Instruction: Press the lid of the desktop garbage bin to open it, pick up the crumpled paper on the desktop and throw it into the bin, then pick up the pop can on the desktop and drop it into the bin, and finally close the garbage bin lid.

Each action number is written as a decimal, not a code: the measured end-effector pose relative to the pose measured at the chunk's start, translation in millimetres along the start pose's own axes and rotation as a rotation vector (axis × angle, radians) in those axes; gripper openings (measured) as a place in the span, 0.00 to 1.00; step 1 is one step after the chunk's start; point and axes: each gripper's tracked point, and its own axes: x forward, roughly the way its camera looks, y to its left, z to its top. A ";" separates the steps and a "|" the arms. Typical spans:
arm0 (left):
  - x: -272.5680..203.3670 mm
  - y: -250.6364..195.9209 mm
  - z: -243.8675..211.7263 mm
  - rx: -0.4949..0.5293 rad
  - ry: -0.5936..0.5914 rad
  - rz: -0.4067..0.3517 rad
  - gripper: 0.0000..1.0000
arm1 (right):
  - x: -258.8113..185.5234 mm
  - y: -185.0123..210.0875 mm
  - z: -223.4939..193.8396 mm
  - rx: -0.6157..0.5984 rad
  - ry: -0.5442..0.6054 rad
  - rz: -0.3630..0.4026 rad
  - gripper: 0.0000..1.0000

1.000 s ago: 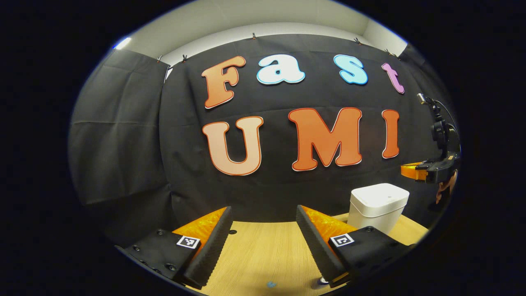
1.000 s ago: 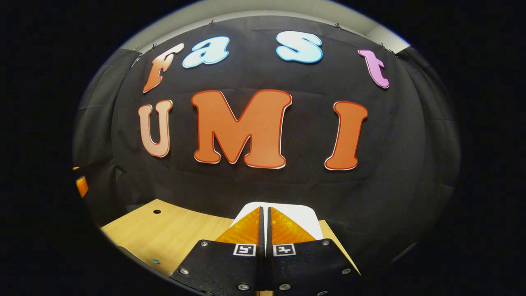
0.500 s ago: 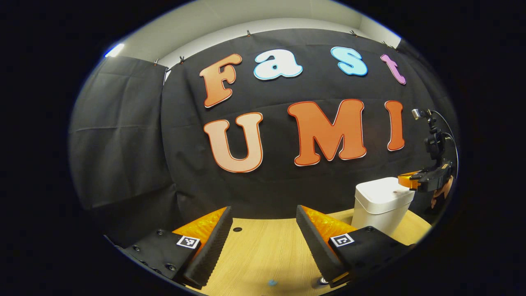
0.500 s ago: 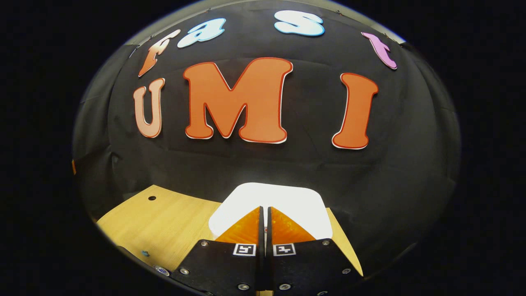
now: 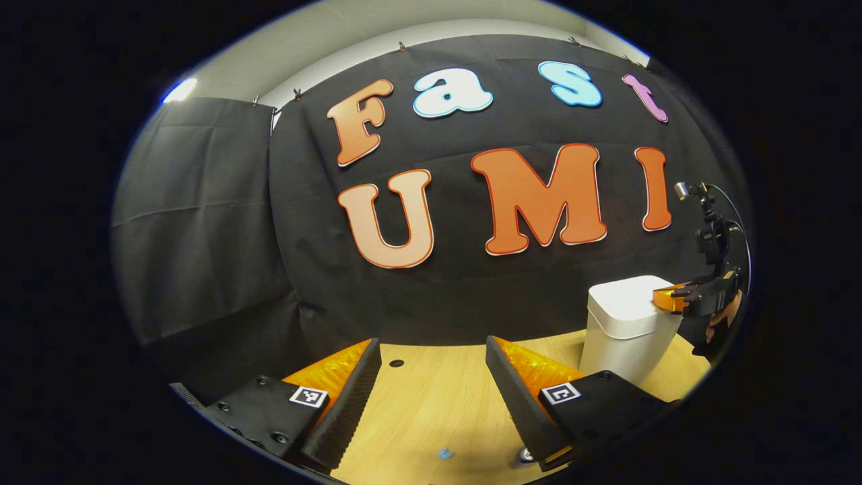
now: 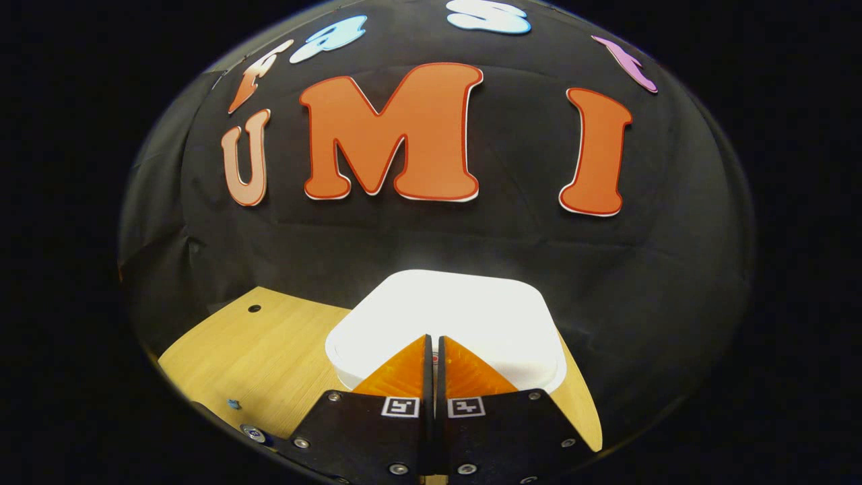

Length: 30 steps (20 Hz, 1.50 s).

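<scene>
Standing on a wooden table (image 5: pixel 431 411), white bin (image 5: pixel 623 330) against black cloth (image 5: pixel 202 222).

The white bin (image 5: pixel 630 330) stands at the far right of the wooden table (image 5: pixel 431 404), close to the black cloth wall (image 5: pixel 202 222) behind it, so there is little room to pass at its back. Its lid (image 6: pixel 448 316) is down, and the right gripper (image 6: pixel 434 340), fingers together, sits over the lid's near edge (contact cannot be told). Between the spread fingers of the left gripper (image 5: pixel 431 397) the tabletop lies bare up to the wall.
</scene>
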 end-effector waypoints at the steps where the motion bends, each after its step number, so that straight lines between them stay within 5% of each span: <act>1: -1.0 -3.7 -3.0 -0.001 0.009 -0.002 1.00 | -1.5 0.0 -0.2 -0.012 -0.009 0.005 0.01; 8: 2.0 -9.8 -5.3 0.012 0.023 -0.019 0.99 | 2.1 -3.2 -6.2 0.065 0.032 0.035 0.01; 16: 29.6 7.8 -1.4 -0.005 -0.012 -0.104 0.99 | -20.6 13.6 12.0 -0.006 0.001 0.002 0.01; 25: 60.9 7.4 -42.5 -0.057 0.081 -0.267 0.99 | -70.2 50.8 10.1 -0.043 -0.022 -0.002 0.01; 30: 62.4 -13.3 -89.2 -0.045 0.215 -0.384 0.99 | -90.8 90.5 -9.7 -0.008 0.007 0.071 0.02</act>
